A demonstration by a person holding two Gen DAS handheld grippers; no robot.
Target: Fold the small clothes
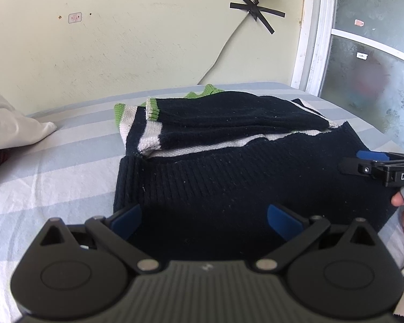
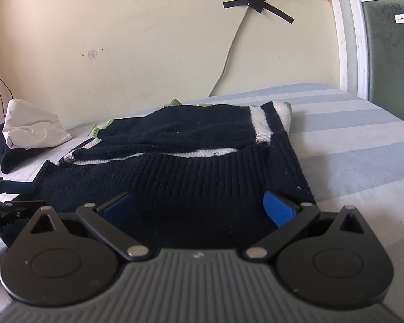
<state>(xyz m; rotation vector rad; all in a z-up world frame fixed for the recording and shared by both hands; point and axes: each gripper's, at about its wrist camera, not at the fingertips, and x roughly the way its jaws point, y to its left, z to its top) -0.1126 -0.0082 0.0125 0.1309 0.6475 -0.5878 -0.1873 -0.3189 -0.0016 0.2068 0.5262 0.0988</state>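
Navy sweater [image 1: 229, 177], sleeves folded, ribbed hem directly ahead between both spread-open, empty claws: left claw [image 1: 204, 220], right claw [image 2: 198, 210].

Left tongs [image 1: 204, 216] gape wide over the dark sweater [image 1: 229, 177] on the striped sheet [image 1: 54, 167].
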